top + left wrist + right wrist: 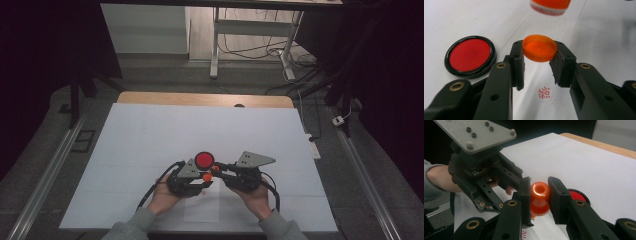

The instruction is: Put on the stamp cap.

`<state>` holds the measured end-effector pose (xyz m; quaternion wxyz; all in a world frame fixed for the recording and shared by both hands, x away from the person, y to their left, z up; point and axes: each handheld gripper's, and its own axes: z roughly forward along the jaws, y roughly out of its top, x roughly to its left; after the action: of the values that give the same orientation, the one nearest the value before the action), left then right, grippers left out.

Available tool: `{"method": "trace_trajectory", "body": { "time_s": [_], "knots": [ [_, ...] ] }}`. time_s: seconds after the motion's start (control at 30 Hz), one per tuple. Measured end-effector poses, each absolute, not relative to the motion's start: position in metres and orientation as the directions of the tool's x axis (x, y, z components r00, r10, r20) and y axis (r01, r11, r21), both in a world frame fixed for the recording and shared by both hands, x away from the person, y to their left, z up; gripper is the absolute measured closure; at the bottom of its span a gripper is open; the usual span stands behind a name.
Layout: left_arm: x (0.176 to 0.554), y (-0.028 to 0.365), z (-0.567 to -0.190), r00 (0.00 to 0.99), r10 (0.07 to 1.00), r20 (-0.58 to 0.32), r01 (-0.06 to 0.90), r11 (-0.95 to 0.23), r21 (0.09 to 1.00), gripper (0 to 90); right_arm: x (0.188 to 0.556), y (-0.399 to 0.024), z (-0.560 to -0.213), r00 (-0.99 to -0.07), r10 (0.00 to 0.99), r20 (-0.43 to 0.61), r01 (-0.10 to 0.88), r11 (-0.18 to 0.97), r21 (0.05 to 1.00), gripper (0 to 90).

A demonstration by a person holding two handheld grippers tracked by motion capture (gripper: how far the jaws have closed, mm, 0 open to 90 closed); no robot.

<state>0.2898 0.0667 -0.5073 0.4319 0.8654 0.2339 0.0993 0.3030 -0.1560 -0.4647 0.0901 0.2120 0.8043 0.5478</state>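
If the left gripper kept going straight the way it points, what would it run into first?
Probably the orange stamp body held by the right gripper; it sits just beyond the orange cap in the left gripper, though depth is unclear.

red seal stamp [544, 92] on white paper [474, 17], characters unreadable

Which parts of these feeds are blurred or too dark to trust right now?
High view: the room around the white table sheet is nearly black, and the things between the tongs are small. Left gripper view: the orange plastic cap is sharp, while the orange stamp body at the top edge is blurred. Right gripper view: the glossy orange stamp handle shows glare, and the background is dark.
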Motion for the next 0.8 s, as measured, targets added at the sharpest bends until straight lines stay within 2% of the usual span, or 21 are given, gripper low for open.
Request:
{"method": "trace_trajectory", "body": {
  "time_s": [0.8],
  "knots": [
    [0.2878,0.0632,-0.5042,0.874,0.485,-0.018,0.303,-0.515,0.802,64.4,0.3019,-0.1503,-0.4701,-0.901,0.425,0.09,0.247,0.33,0.911,72.1]
  ]
}}
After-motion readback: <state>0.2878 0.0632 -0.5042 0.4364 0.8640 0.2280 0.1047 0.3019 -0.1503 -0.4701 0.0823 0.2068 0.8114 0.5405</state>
